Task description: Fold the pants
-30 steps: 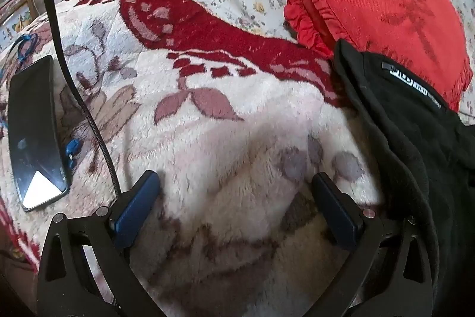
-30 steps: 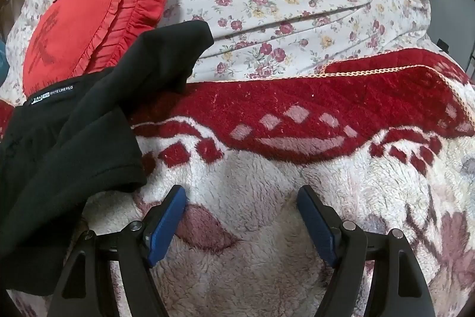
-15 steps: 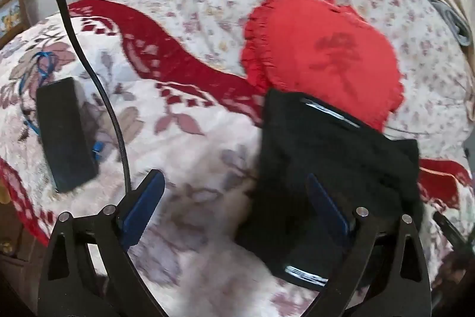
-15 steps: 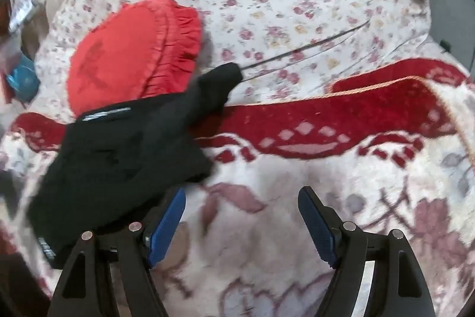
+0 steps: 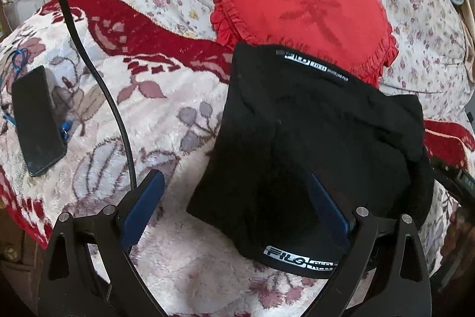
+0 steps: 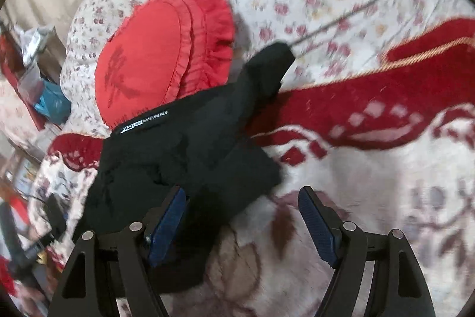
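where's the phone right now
In the left wrist view the phone lies flat on the plush floral blanket at the far left, left of the black cable and apart from the black pants.

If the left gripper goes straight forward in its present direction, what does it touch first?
Probably the black pants: they fill the way ahead between the open fingers of the left gripper. The red cushion lies beyond them. Depth is hard to judge here.

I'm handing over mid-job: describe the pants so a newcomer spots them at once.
On the fluffy cream-and-red floral blanket, look just below the red heart-shaped frilled cushion. The folded black fabric pants overlap the cushion's lower edge; they are the only black garment, marked by white-lettered labels.
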